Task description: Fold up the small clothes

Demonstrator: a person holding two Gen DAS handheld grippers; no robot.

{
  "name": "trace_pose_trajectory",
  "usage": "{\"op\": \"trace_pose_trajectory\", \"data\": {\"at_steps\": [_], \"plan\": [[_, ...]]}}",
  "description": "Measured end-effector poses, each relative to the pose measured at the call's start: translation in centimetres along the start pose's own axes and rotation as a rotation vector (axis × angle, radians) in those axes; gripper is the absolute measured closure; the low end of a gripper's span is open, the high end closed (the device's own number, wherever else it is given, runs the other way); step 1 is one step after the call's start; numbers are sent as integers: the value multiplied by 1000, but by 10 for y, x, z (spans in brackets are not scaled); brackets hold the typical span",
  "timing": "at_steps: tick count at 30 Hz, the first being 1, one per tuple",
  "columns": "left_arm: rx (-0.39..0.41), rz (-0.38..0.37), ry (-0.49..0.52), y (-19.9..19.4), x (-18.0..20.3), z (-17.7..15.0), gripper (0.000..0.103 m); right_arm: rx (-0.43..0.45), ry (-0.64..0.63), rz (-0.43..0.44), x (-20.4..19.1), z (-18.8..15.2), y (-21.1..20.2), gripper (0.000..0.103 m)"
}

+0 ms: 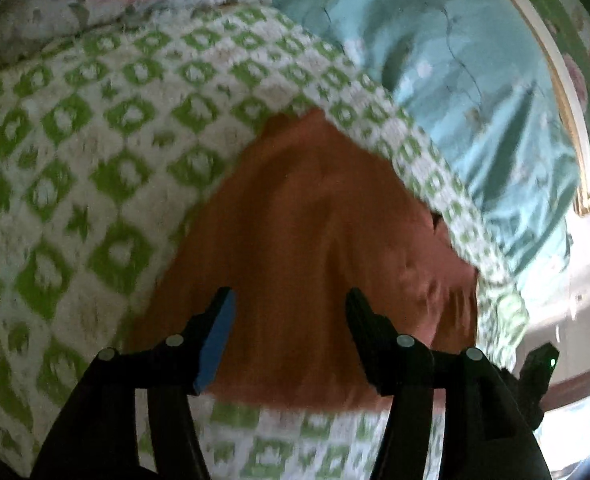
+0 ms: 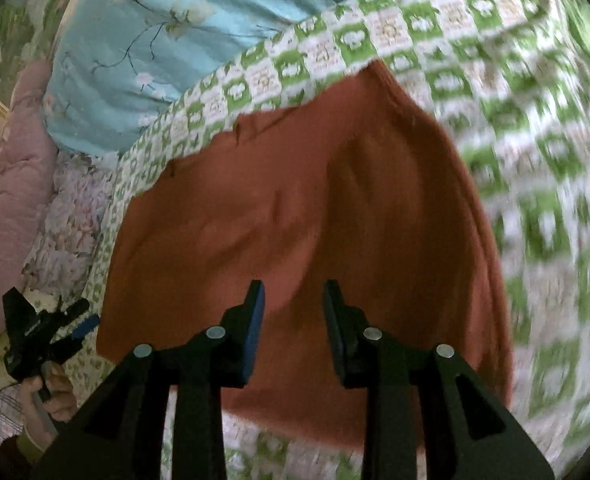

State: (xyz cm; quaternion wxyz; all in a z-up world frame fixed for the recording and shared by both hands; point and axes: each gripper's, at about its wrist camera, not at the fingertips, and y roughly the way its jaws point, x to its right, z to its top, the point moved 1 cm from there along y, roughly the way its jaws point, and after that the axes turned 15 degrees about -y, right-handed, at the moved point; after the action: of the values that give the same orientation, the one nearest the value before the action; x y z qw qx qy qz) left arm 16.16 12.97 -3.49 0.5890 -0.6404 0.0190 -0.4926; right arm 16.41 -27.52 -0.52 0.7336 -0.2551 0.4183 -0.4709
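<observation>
An orange-brown garment lies spread flat on a green-and-white patterned blanket. My left gripper hovers over the garment's near part, open and empty. In the right wrist view the same garment fills the middle. My right gripper is open and empty above its near part. The left gripper also shows in the right wrist view at the garment's left edge, held by a hand. Both views are motion-blurred.
A light blue floral quilt lies beyond the blanket, and it shows in the right wrist view. A pink padded cover lies at the left. A gold-framed picture hangs at the right.
</observation>
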Motion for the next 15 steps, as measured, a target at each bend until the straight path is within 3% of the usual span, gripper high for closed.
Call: {"op": "trace_pose_trajectory", "data": {"at_steps": [6, 11, 15], "plan": [[-92, 4, 3, -1, -17, -35, 43, -2, 47, 6, -14, -25, -9, 71], [-114, 23, -16, 1, -26, -52, 40, 6, 58, 24, -27, -36, -14, 62], [-123, 19, -56, 4, -34, -58, 36, 9, 48, 33, -37, -41, -18, 61]]}}
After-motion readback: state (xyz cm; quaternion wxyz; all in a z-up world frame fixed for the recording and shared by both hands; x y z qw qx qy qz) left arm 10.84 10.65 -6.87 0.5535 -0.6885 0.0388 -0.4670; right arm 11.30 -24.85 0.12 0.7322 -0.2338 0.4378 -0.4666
